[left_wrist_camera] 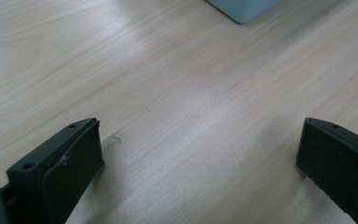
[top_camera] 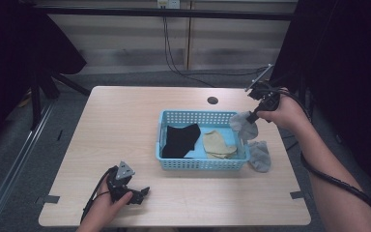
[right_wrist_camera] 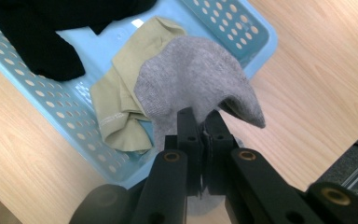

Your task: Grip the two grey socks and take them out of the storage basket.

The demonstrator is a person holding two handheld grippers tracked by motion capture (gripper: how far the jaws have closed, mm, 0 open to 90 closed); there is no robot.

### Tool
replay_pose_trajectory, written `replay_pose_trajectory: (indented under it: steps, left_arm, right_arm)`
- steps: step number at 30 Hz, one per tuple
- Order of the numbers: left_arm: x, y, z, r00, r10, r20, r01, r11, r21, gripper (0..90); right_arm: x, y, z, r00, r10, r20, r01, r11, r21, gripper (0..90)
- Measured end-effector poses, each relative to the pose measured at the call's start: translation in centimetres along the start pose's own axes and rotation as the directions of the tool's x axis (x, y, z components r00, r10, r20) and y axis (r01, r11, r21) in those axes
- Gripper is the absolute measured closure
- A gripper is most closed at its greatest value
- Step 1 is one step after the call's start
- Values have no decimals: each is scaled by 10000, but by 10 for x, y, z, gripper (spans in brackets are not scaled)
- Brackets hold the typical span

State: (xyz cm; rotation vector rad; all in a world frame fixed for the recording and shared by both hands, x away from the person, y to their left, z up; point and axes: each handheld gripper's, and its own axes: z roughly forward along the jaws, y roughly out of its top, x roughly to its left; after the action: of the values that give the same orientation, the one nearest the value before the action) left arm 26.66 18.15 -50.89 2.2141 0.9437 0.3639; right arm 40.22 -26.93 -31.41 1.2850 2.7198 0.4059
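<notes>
Pale wooden table (top_camera: pixel 125 121), dark curtains either side. On it stands a light blue perforated plastic basket (top_camera: pixel 200 164) holding a black sock (top_camera: pixel 179 140) and a beige sock (top_camera: pixel 218 143). Right gripper (top_camera: pixel 252 117), above the basket's far right corner, has its jaws closed on a grey knitted sock (top_camera: pixel 243 124), which hangs over that corner. A 2nd grey sock (top_camera: pixel 260 155) lies on the table just beside the basket's right wall. Left gripper (top_camera: pixel 142 193) rests low at the near left, jaws wide apart, nothing between them.
</notes>
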Motion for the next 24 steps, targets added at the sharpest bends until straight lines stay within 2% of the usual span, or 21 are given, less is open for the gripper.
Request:
replay_pose_trajectory:
  steps: [13, 16, 24]
  left_arm:
    - [0, 0, 0, 10000, 5, -1, -5, 10000, 3, 0]
    - [0, 0, 0, 10000, 4, -3, -4, 10000, 2, 0]
    - [0, 0, 0, 10000, 5, 0, -5, 10000, 5, 0]
  right_arm:
    - [-9, -11, -11, 9996, 263, 139, -262, 9996, -56, 877]
    - [-12, -14, -11, 9996, 241, 152, -241, 9997, -12, 877]
    - [-21, -26, -6, 9984, 533, 161, -534, 9986, 8, 877]
